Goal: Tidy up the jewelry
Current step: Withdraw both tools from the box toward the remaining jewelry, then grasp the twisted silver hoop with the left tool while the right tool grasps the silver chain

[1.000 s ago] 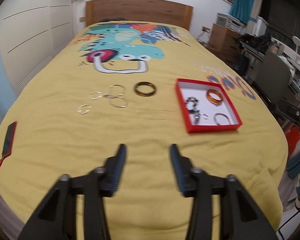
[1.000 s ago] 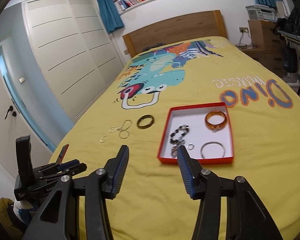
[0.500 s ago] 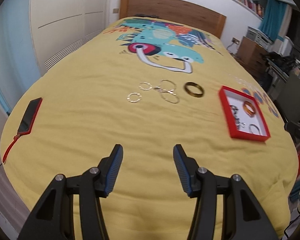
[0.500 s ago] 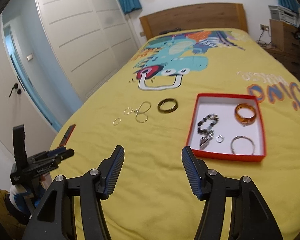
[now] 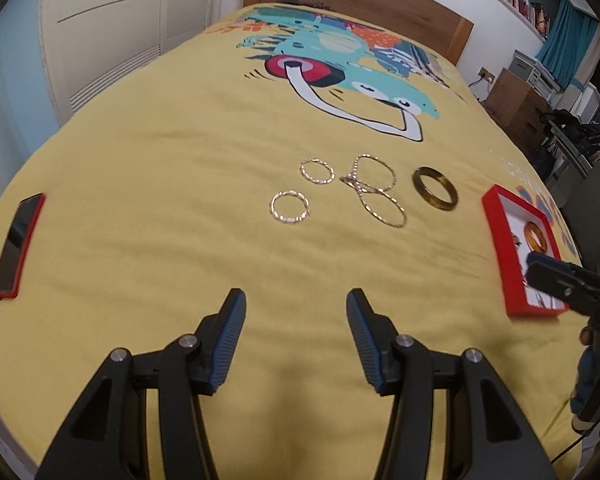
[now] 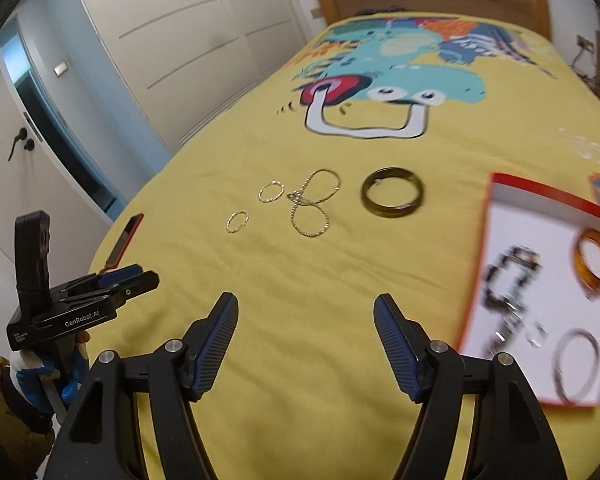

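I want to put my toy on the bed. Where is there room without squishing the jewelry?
Bare yellow blanket lies between the phone and the thin gold rings, and also in front of the open left gripper. It is crowded from the rings past the dark bangle to the red box.

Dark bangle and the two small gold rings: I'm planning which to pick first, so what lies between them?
In both wrist views the tangled gold hoops lie between the dark bangle and the two small gold rings, on the yellow bedspread.
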Action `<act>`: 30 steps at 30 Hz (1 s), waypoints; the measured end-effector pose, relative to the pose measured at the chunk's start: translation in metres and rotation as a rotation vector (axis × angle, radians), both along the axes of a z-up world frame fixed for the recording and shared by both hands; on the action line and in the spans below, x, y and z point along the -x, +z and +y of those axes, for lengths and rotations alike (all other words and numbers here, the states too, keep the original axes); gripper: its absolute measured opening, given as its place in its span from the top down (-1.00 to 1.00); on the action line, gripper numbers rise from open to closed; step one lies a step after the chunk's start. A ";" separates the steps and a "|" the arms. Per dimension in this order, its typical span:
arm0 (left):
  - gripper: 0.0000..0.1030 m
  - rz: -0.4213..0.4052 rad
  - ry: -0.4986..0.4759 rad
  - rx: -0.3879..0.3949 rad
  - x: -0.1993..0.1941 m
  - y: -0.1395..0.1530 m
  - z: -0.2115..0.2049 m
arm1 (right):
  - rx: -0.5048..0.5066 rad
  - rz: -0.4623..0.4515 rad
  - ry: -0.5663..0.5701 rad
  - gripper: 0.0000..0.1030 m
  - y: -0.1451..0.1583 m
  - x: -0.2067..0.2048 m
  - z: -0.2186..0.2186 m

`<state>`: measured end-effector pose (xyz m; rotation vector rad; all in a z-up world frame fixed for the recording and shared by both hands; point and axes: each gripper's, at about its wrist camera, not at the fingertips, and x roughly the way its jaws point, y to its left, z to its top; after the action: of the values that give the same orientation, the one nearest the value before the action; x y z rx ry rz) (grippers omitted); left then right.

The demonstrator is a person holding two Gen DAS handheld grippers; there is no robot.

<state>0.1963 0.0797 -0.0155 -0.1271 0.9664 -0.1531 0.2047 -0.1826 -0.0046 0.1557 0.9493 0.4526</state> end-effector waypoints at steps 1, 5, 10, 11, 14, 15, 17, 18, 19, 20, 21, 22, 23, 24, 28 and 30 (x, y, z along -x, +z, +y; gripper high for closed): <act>0.02 0.005 -0.004 -0.003 -0.007 -0.003 -0.001 | 0.000 0.006 0.006 -0.36 -0.004 -0.007 0.004; 0.02 0.027 -0.023 -0.019 -0.041 -0.021 -0.005 | 0.003 0.034 0.025 -0.36 -0.021 -0.041 0.020; 0.02 0.045 -0.056 -0.045 -0.076 -0.042 -0.009 | 0.015 0.059 0.047 -0.36 -0.041 -0.083 0.040; 0.02 0.047 -0.068 -0.051 -0.082 -0.046 -0.011 | 0.017 0.064 0.053 -0.36 -0.044 -0.090 0.043; 0.02 0.054 -0.101 -0.065 -0.094 -0.055 -0.015 | 0.032 0.076 0.064 -0.36 -0.052 -0.110 0.052; 0.02 0.056 -0.111 -0.073 -0.098 -0.058 -0.016 | 0.033 0.083 0.068 -0.36 -0.056 -0.117 0.056; 0.02 0.052 -0.134 -0.083 -0.104 -0.062 -0.018 | 0.029 0.097 0.075 -0.36 -0.060 -0.126 0.061; 0.03 0.049 -0.142 -0.086 -0.106 -0.063 -0.018 | 0.031 0.107 0.076 -0.36 -0.063 -0.131 0.064; 0.02 0.045 -0.153 -0.090 -0.109 -0.064 -0.019 | 0.035 0.112 0.074 -0.36 -0.066 -0.135 0.066; 0.02 0.043 -0.160 -0.092 -0.111 -0.065 -0.019 | 0.038 0.116 0.073 -0.36 -0.068 -0.139 0.068; 0.02 0.039 -0.168 -0.096 -0.113 -0.066 -0.020 | 0.044 0.123 0.072 -0.36 -0.071 -0.143 0.071; 0.03 0.038 -0.173 -0.098 -0.115 -0.068 -0.020 | 0.049 0.126 0.072 -0.36 -0.074 -0.146 0.074; 0.04 0.034 -0.177 -0.100 -0.116 -0.069 -0.021 | 0.054 0.128 0.072 -0.36 -0.075 -0.148 0.076; 0.04 0.029 -0.178 -0.101 -0.117 -0.069 -0.021 | 0.060 0.127 0.074 -0.36 -0.077 -0.151 0.078; 0.19 0.011 -0.177 -0.107 -0.116 -0.070 -0.022 | 0.082 0.115 0.075 -0.30 -0.080 -0.160 0.087; 0.24 0.006 -0.177 -0.107 -0.115 -0.070 -0.023 | 0.107 0.107 0.064 0.04 -0.082 -0.164 0.088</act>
<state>0.3114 0.0568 -0.0853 0.0564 0.9896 -0.2634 0.3685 -0.0947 -0.0867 0.0527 1.0832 0.4545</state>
